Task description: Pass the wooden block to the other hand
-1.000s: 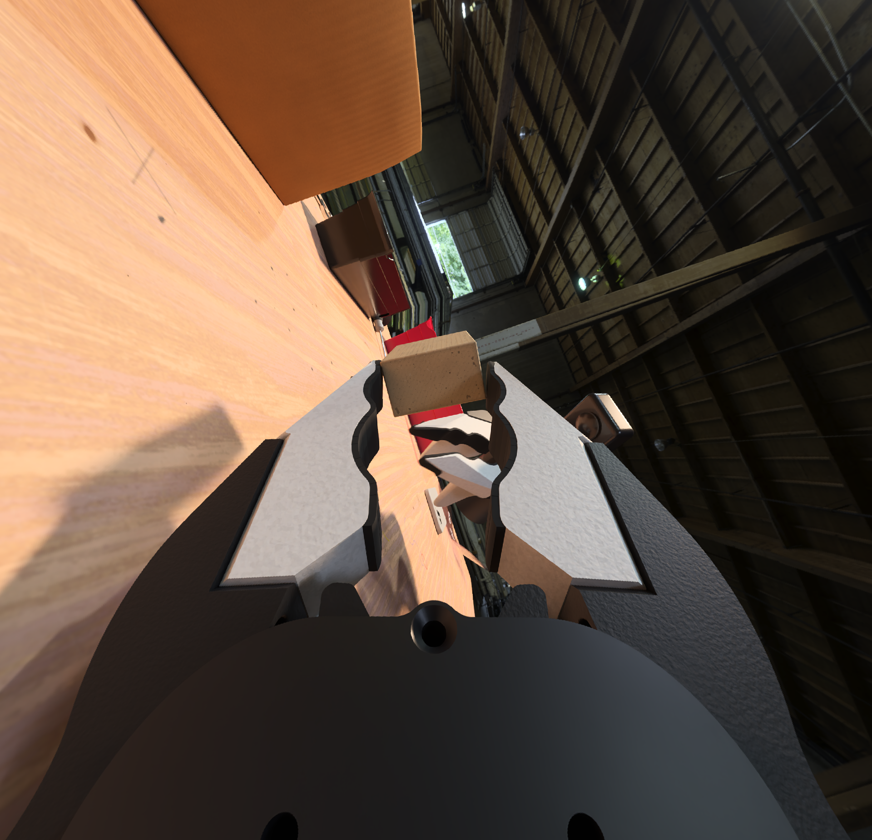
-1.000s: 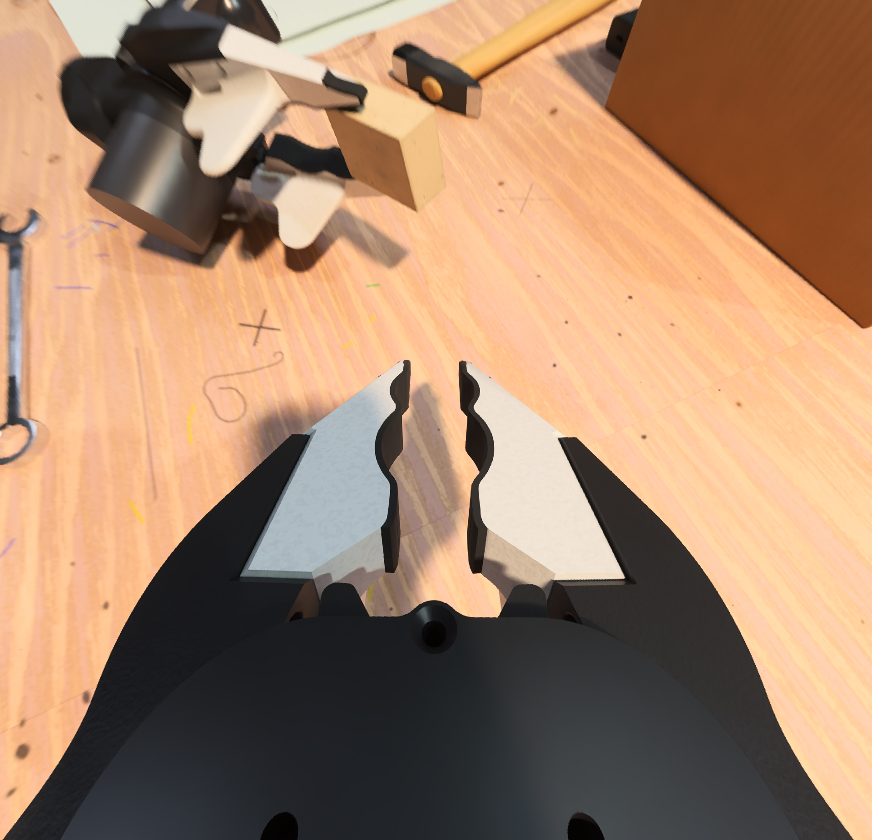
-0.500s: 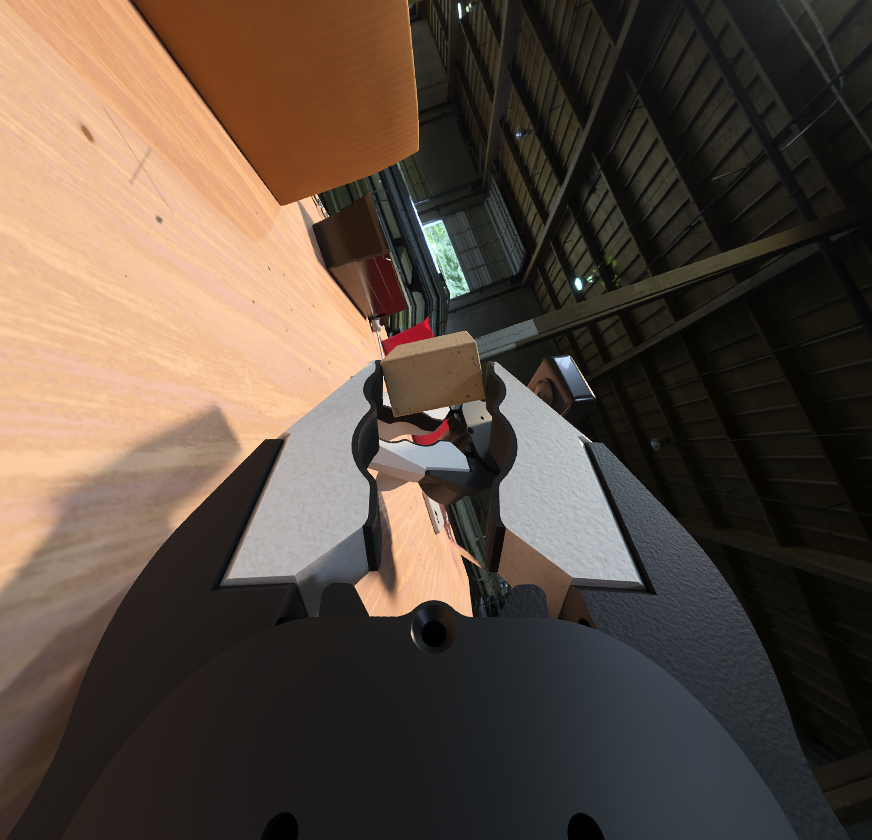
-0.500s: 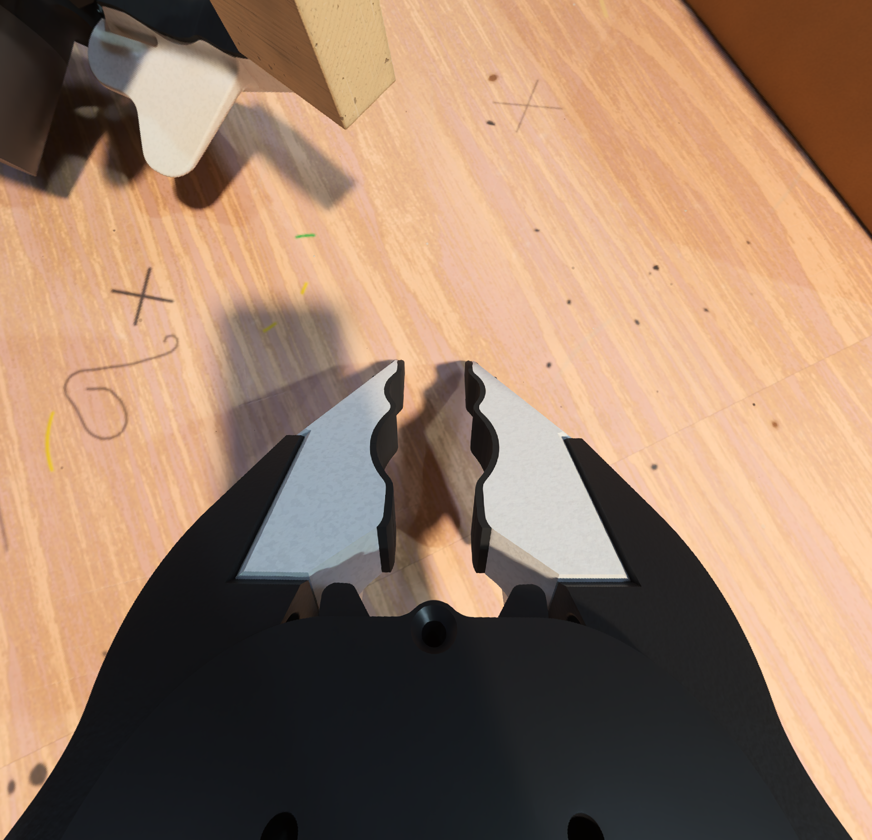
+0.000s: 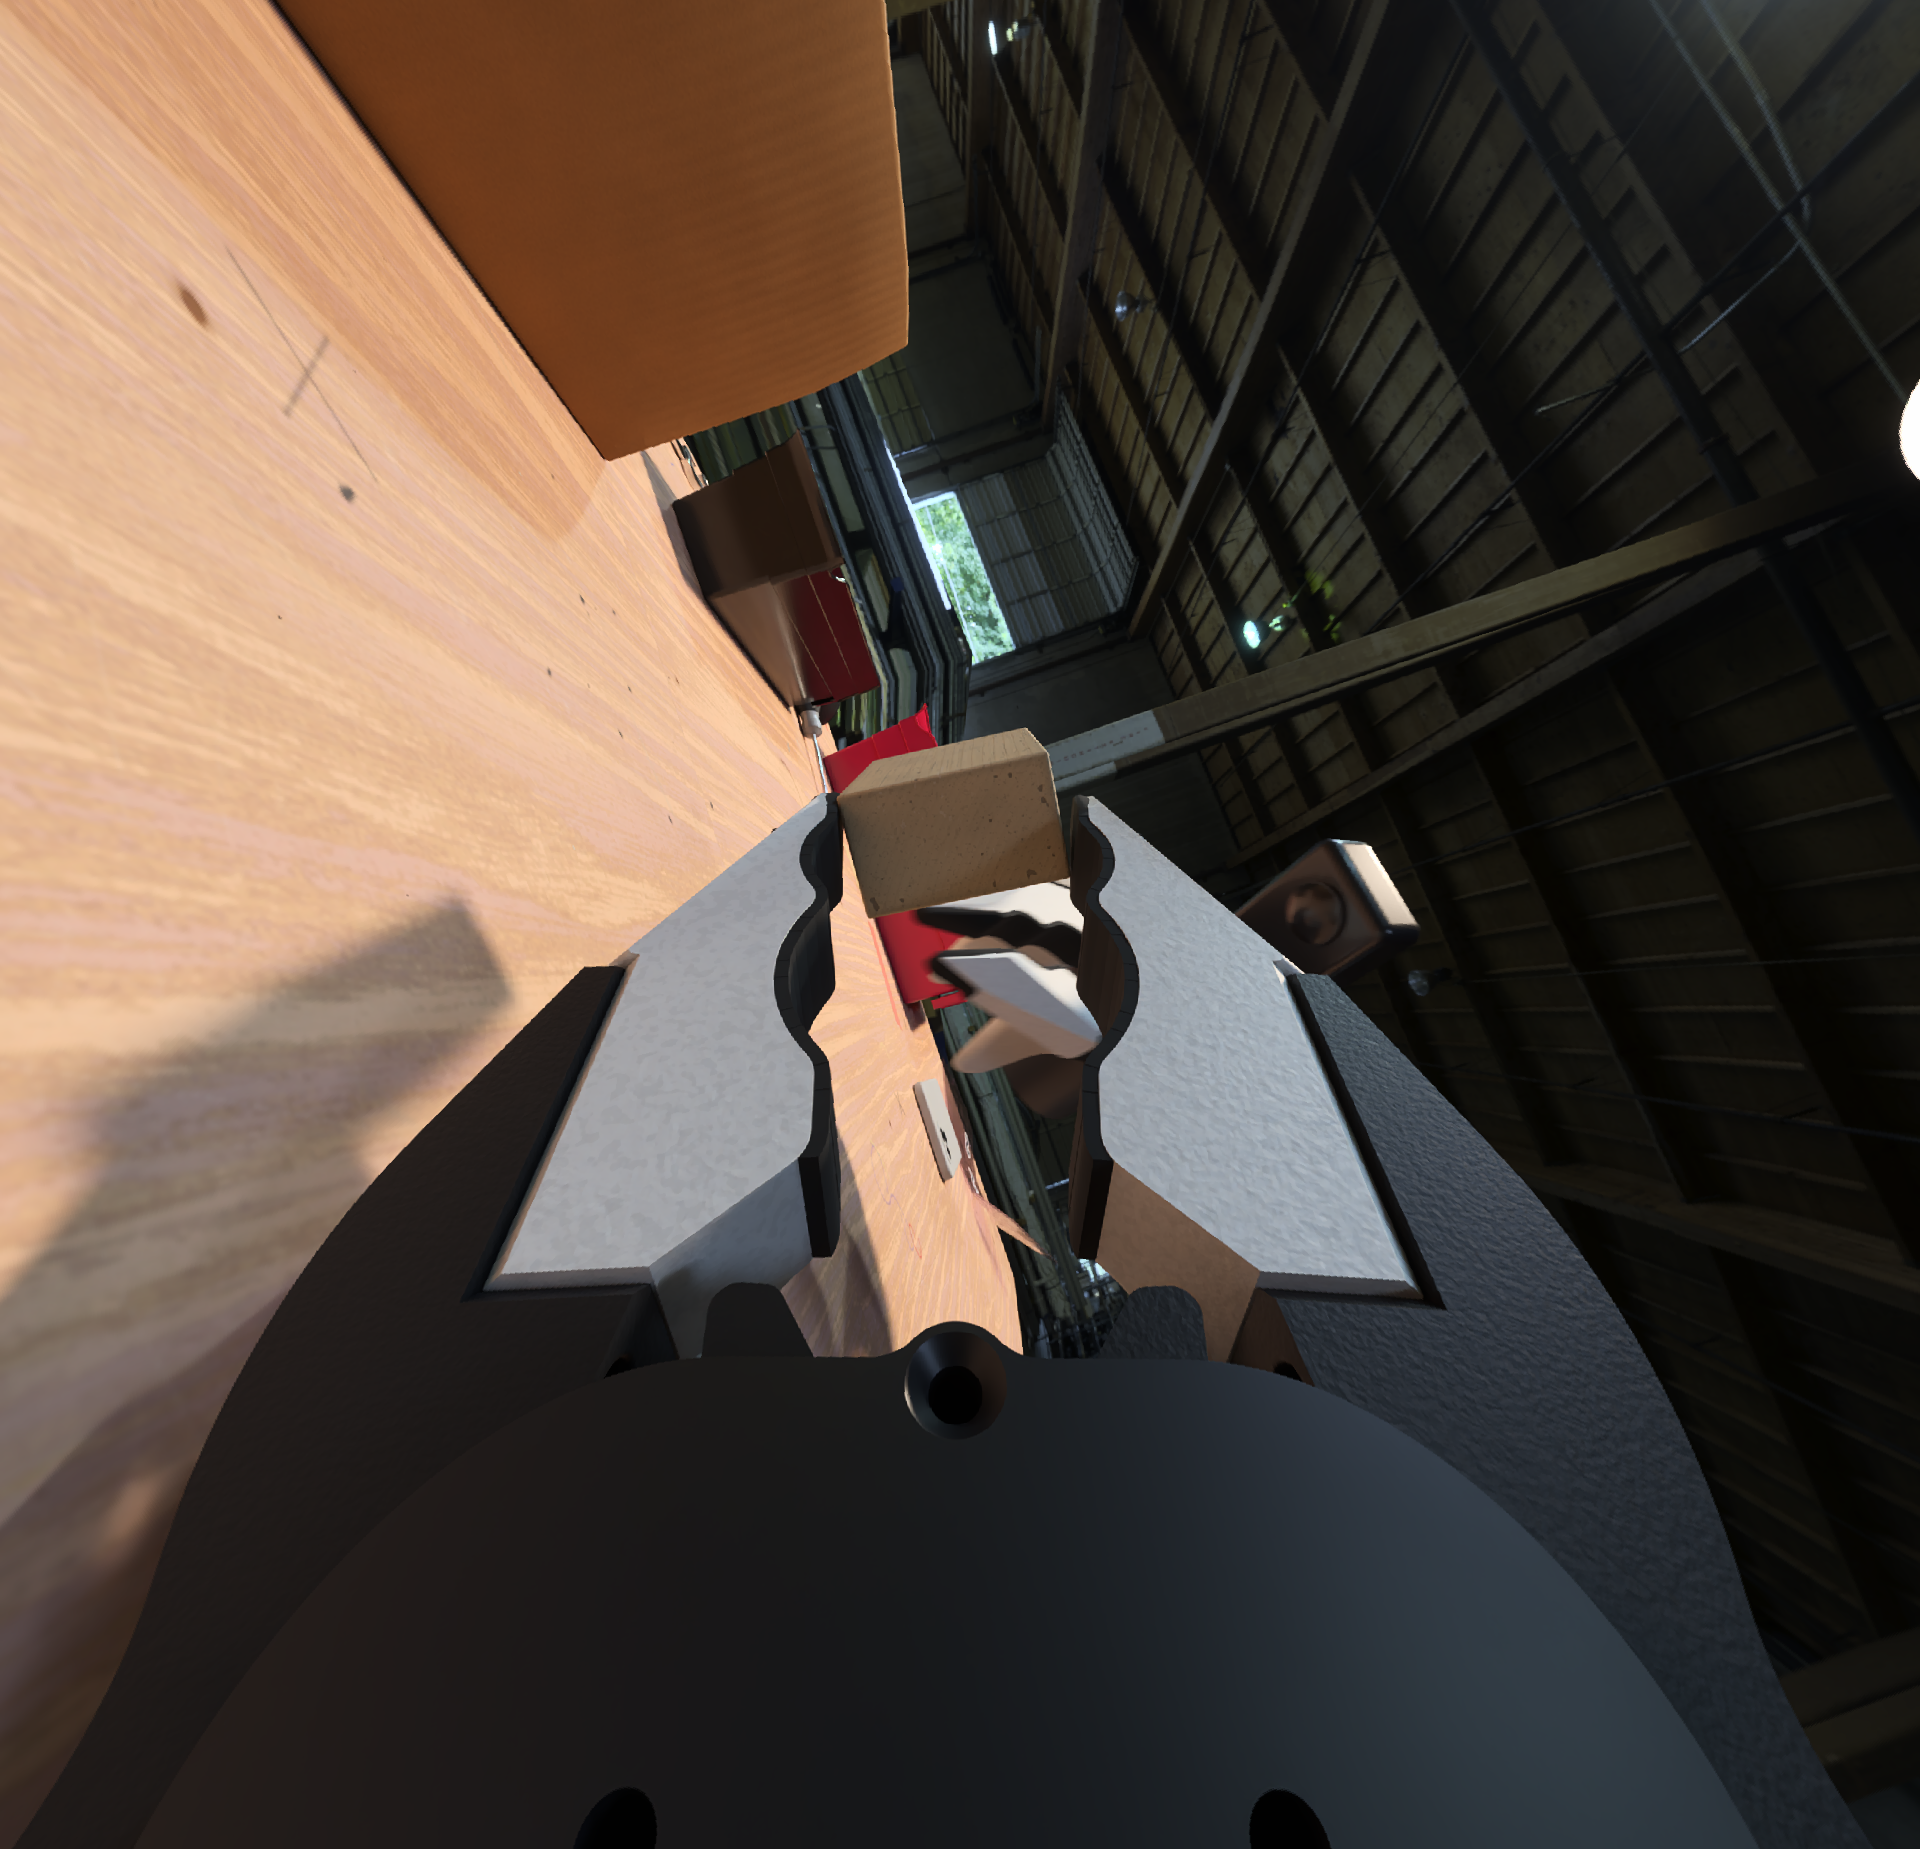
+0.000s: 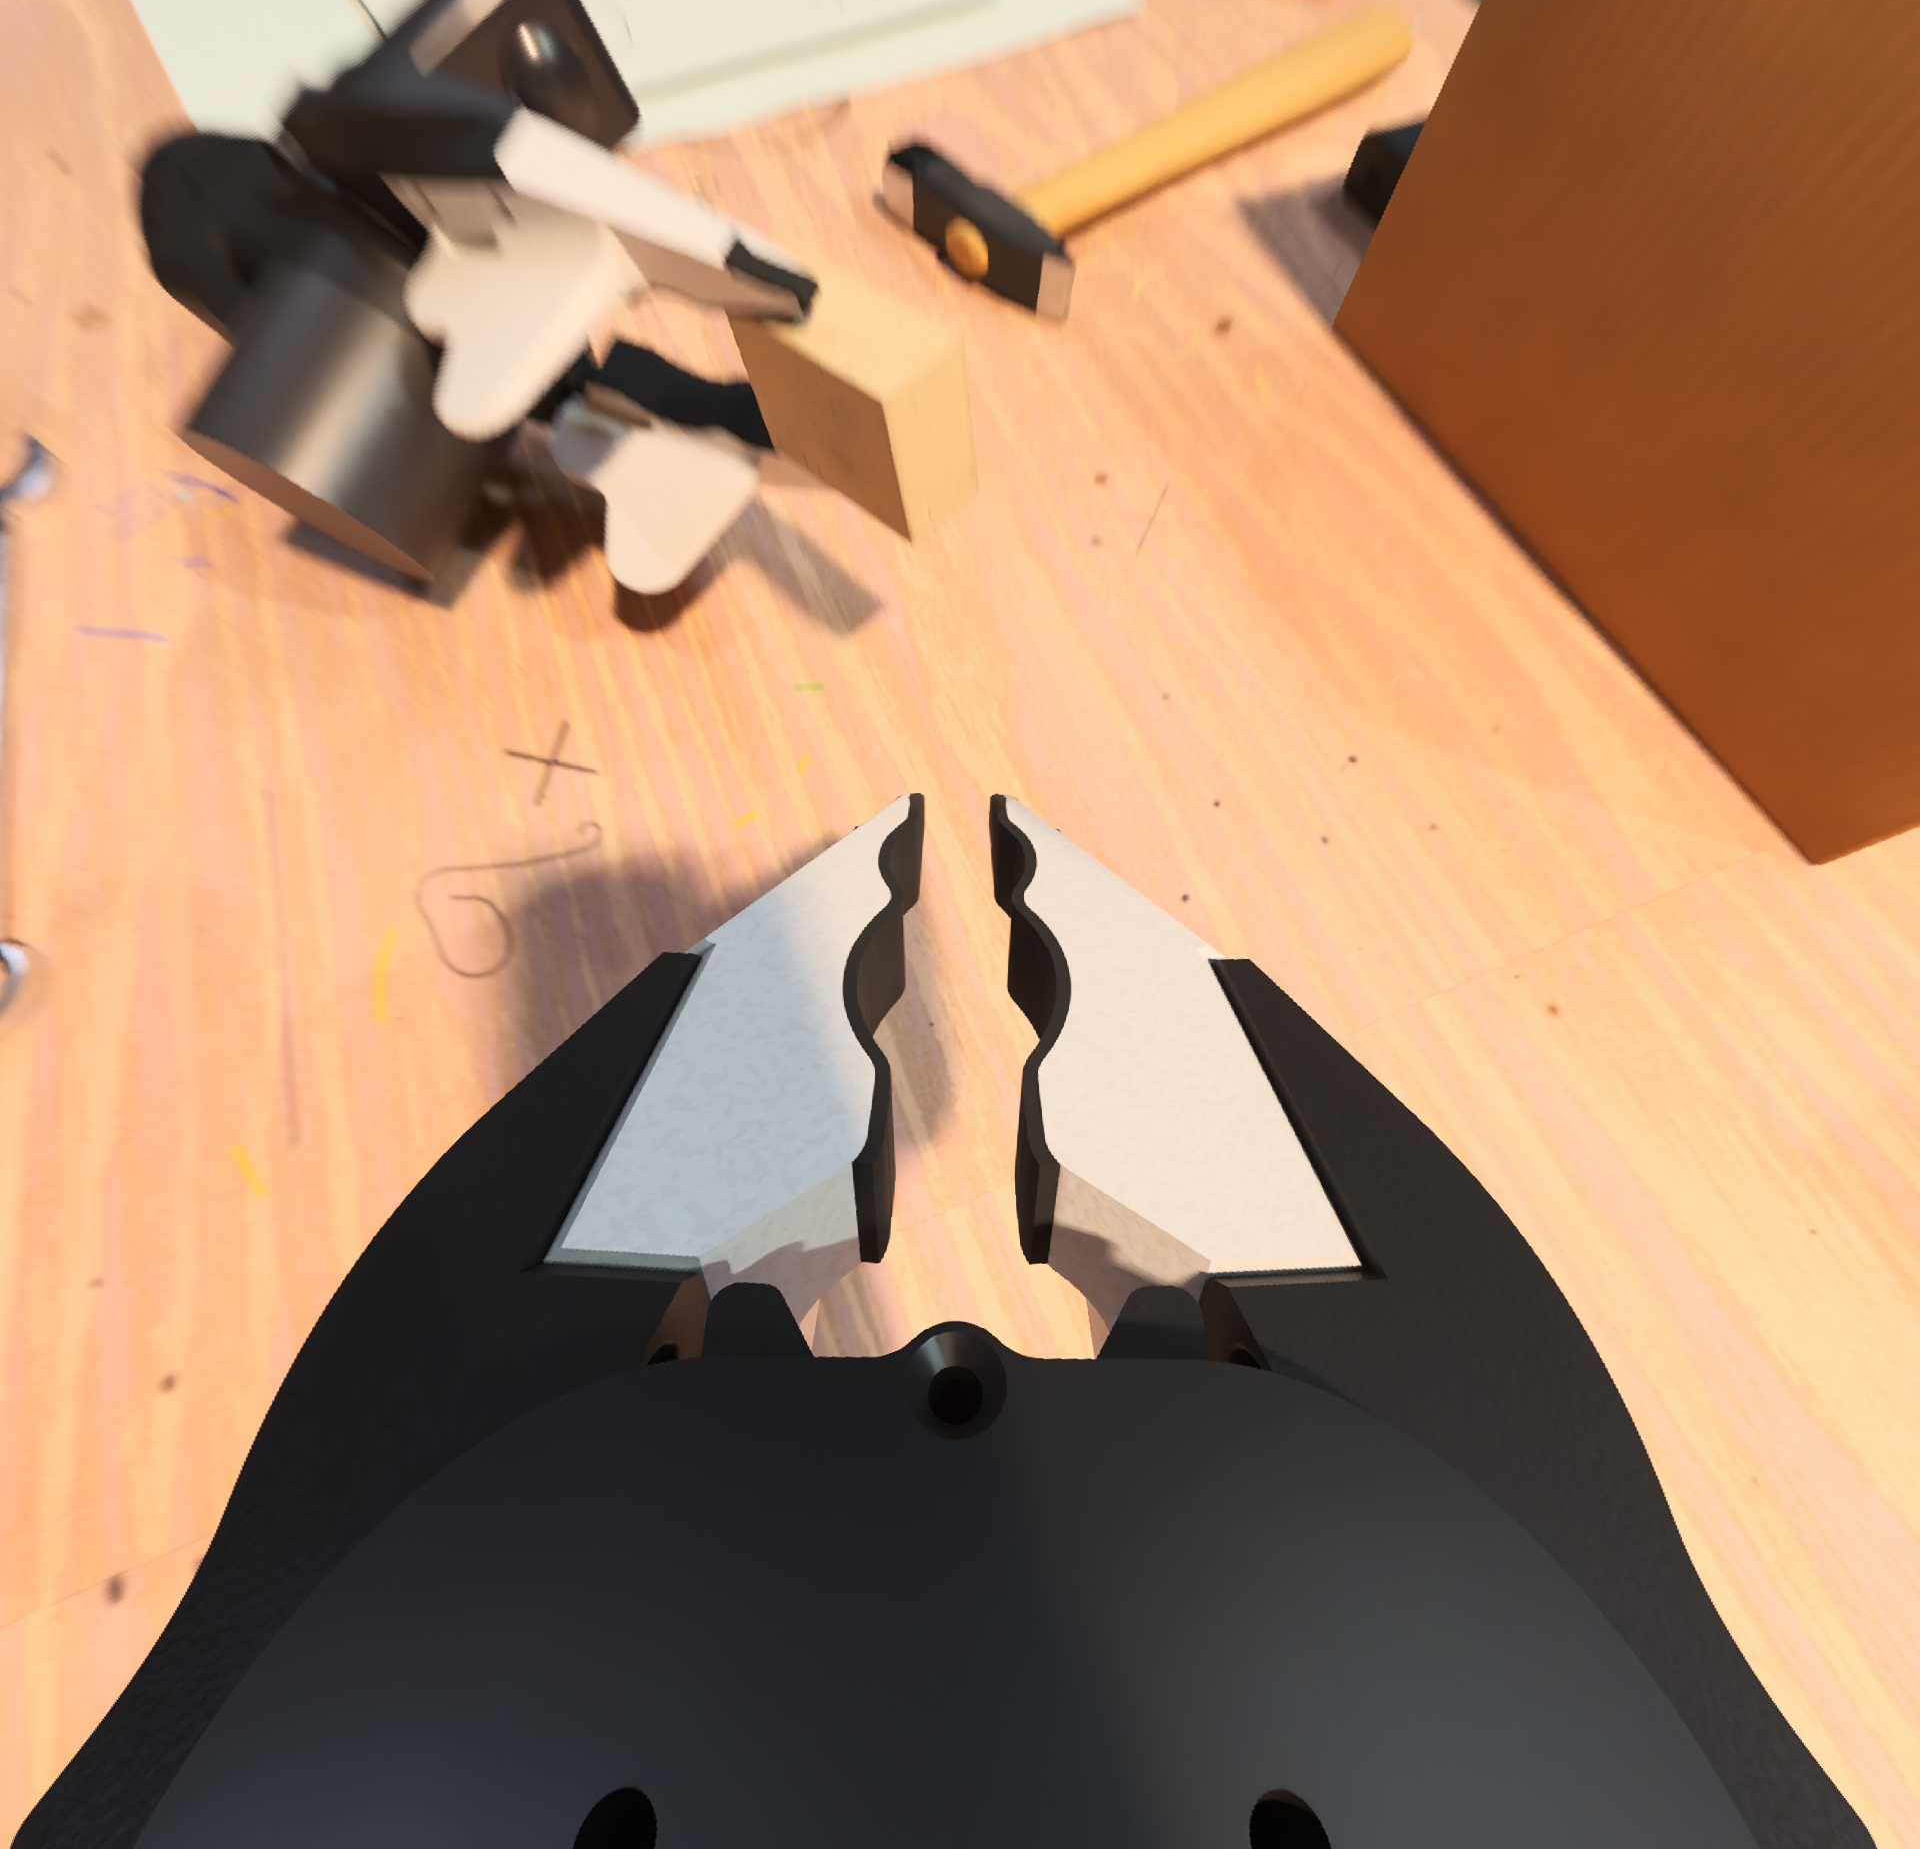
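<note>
The left gripper (image 5: 951, 828) is pinching the wooden block (image 5: 951, 823) between its fingertips, holding it up in the air clear of the table (image 5: 312, 760); in the right wrist view the same block (image 6: 868, 402) shows at the far left, above the tabletop and casting a shadow on it. The right gripper (image 6: 954, 812) holds nothing, and its fingers stand only a narrow gap apart, too narrow, I judge, to go around the block as they are. What has changed matters here: half a second ago the block filled the top left corner of the right wrist view, very near, whereas now it sits well apart again, smaller and blurred with motion, much as it did a second ago. In the left wrist view the right gripper (image 5: 1013, 978) shows just beyond the block, shifted to the right of where it was half a second ago. So the right gripper seems to have closed in and then backed off without taking hold, and the handover is not yet done. By my reading, it must spread its fingers wider and line up on the free end of the block before the left lets go. On the far side of the table lie a hammer (image 6: 1132, 189) and a pale sheet of paper (image 6: 831, 12), with a tall brown box (image 6: 1662, 345) at the right.
</note>
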Motion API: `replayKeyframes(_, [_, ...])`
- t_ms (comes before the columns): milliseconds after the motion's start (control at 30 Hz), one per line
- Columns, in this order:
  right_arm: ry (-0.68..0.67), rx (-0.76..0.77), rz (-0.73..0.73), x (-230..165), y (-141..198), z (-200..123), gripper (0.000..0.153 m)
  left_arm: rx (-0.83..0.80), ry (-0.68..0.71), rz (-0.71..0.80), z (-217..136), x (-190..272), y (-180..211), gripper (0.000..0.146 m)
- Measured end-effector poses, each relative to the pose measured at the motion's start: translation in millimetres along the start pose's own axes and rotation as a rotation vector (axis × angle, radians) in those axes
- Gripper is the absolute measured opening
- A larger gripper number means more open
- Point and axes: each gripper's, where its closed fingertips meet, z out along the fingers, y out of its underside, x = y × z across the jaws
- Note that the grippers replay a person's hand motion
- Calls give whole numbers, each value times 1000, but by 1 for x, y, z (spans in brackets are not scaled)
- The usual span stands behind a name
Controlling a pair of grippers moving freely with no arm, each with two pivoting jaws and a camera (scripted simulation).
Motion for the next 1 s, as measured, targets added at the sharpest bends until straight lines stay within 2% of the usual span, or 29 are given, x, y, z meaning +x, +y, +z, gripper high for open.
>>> replayKeyframes(133, [0, 74, 36, 3, -15, -31, 20, -3, -6, 4, 1, -1, 1, 44])
replayKeyframes(300, [30, 22, 97, 8, 11, -38, 20, -1, -14, 7, 1, -1, 1, 44])
replayKeyframes(533, [-33, -38, 131, -21, 39, -14, 18, 3, -26, 12, 2, -3, 0, 44])
replayKeyframes(1000, [20, -164, 41, -16, 45, 34, 16, 5, -16, 7, 0, -1, -1, 44])
